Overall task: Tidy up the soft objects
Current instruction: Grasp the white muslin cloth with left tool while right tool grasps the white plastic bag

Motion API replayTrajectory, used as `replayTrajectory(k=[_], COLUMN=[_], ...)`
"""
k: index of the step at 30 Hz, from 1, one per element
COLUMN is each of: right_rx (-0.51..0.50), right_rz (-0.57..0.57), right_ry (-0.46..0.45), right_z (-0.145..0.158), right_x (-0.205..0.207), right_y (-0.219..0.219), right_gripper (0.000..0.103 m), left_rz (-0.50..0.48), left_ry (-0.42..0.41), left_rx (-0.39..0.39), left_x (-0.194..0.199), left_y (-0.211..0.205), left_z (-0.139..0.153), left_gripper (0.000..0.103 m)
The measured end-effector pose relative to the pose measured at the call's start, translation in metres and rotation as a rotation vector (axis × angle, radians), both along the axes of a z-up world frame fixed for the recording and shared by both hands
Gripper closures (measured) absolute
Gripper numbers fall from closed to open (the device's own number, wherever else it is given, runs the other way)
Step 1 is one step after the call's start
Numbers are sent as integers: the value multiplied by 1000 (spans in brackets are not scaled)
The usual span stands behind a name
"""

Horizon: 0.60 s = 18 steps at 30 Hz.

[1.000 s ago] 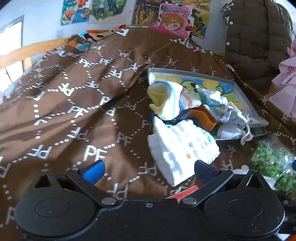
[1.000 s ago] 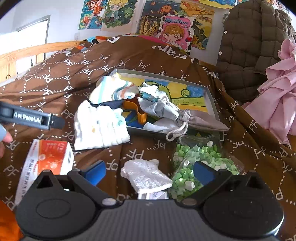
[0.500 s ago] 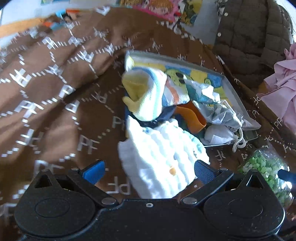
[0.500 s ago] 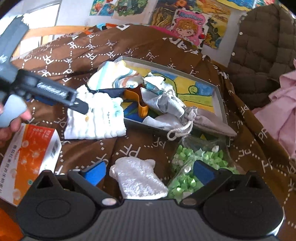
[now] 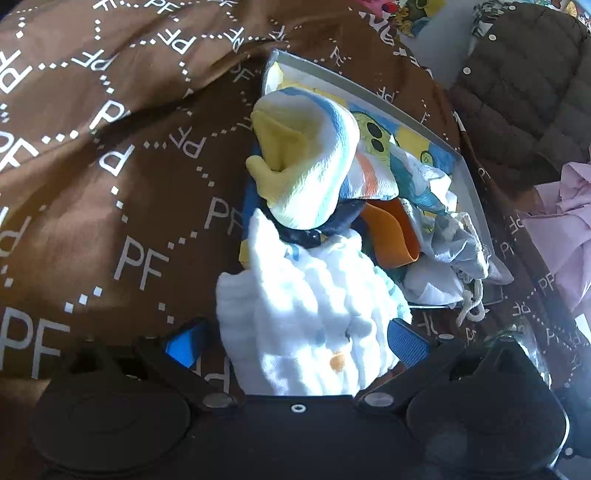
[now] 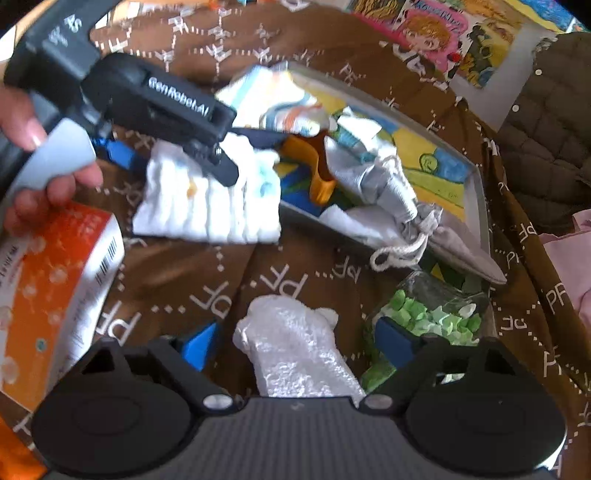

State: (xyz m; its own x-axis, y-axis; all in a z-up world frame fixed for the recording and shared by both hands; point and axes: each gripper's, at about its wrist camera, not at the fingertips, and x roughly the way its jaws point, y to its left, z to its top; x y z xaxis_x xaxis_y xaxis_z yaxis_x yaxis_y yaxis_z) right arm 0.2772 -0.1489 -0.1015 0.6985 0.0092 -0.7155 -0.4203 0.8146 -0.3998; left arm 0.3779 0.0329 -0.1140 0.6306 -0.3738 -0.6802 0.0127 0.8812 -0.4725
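Note:
A folded white muslin cloth (image 5: 310, 317) lies on the brown bedspread, its far end against the grey tray (image 5: 476, 192). My left gripper (image 5: 295, 343) is open and straddles the cloth, a blue pad on each side. The cloth (image 6: 210, 199) and the left gripper (image 6: 173, 158) also show in the right wrist view. My right gripper (image 6: 295, 347) is open around a white bubble-wrap piece (image 6: 299, 354). The tray (image 6: 480, 199) holds a striped yellow cloth (image 5: 310, 158), an orange piece (image 5: 391, 236) and a grey drawstring pouch (image 6: 391, 192).
A clear bag of green paper stars (image 6: 432, 317) lies right of the bubble wrap. An orange and white box (image 6: 51, 291) lies at the left. A brown quilted jacket (image 5: 517, 92) and pink fabric (image 5: 561, 229) lie beyond the tray. Posters (image 6: 436, 33) hang on the wall.
My left gripper has moved forward and down until its open fingers straddle the white cloth. My right gripper has come closer to the bubble wrap.

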Motion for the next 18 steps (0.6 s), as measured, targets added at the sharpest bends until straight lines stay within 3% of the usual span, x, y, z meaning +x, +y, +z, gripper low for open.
replayTrajectory(k=[8, 10, 18], right_rx=[-145, -166, -188], right_rz=[9, 8, -26], right_ry=[0, -7, -46], right_z=[-4, -3, -4], right_x=[-4, -4, -3], right_y=[10, 11, 7], right_gripper=[17, 17, 44], left_rz=[-59, -57, -63], left_ry=[-6, -5, -10], left_rx=[-8, -7, 8], left_x=[0, -1, -4], left_y=[-8, -8, -13], left_z=[-1, -2, -1], left_gripper=[28, 43, 70])
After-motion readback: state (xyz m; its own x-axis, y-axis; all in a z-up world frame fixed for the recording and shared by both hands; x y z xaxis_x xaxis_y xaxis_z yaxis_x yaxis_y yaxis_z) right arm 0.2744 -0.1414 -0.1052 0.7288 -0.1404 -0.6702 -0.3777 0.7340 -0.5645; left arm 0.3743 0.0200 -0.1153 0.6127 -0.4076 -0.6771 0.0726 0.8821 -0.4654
